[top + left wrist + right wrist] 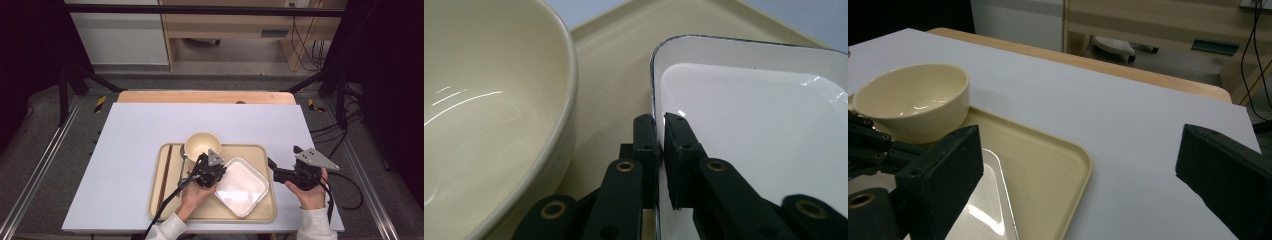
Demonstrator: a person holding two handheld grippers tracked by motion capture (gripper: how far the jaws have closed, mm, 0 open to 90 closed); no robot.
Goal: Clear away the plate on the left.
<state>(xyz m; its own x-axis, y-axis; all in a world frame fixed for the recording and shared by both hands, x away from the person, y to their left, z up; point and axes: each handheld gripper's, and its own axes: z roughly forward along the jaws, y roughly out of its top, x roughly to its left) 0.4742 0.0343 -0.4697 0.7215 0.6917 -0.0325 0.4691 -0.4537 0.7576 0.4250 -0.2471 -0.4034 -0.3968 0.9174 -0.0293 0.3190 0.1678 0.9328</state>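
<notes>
Plate (241,186) first: it is a white square plate with a thin dark edge, lying flat on the tan tray (260,152), just beside the cream bowl (202,144). It looks hard and shiny, so it may be slippery, and it could chip or break if it drops. It looks light enough to lift by one side. The thin rim is the best place to pinch, and that is where the left gripper (659,131) is.

In the left gripper view its two black jaws stand almost shut, one on each side of the plate's rim nearest the bowl. There is a tiny gap, so the hold looks loose. The left hand (195,192) comes in low over the tray, pointing toward the bowl.

The right gripper (281,170) waits off the tray, past the plate on the far side from the bowl. Its jaws are wide apart with nothing in them.
</notes>
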